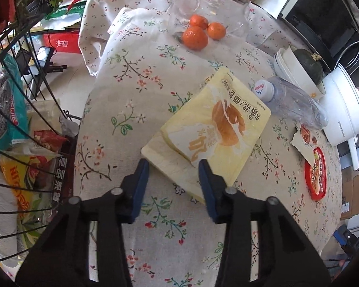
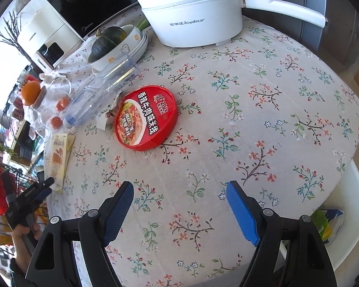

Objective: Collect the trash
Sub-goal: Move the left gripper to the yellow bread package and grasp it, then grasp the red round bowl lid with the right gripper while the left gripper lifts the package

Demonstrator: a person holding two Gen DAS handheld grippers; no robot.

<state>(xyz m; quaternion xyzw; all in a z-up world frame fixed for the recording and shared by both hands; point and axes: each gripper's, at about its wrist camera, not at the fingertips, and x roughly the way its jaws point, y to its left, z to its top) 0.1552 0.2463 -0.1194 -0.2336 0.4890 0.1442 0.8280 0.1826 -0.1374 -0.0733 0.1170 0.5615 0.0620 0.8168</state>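
Note:
A yellow bread wrapper [image 1: 215,129] lies flat on the flowered tablecloth [image 1: 136,76]. My left gripper [image 1: 172,162] points down at its near corner, which lies between the two blue pads; they stand partly apart and do not clearly pinch it. The right wrist view shows this wrapper [image 2: 57,157] at far left, with the left gripper [image 2: 44,186] and a hand at its end. A red noodle-bowl lid [image 2: 146,117] lies ahead of my right gripper [image 2: 179,185], which hovers open over bare cloth with nothing in it. A crushed clear bottle [image 2: 100,91] and a small torn packet [image 2: 107,117] lie beside the lid.
A wire basket [image 1: 24,119] full of snack packets stands off the table's left edge. Tangerines [image 1: 195,37] and a glass jar [image 1: 217,7] sit at the far side. A white electric pot [image 2: 191,16] and stacked bowls holding a green squash [image 2: 112,45] stand behind the lid.

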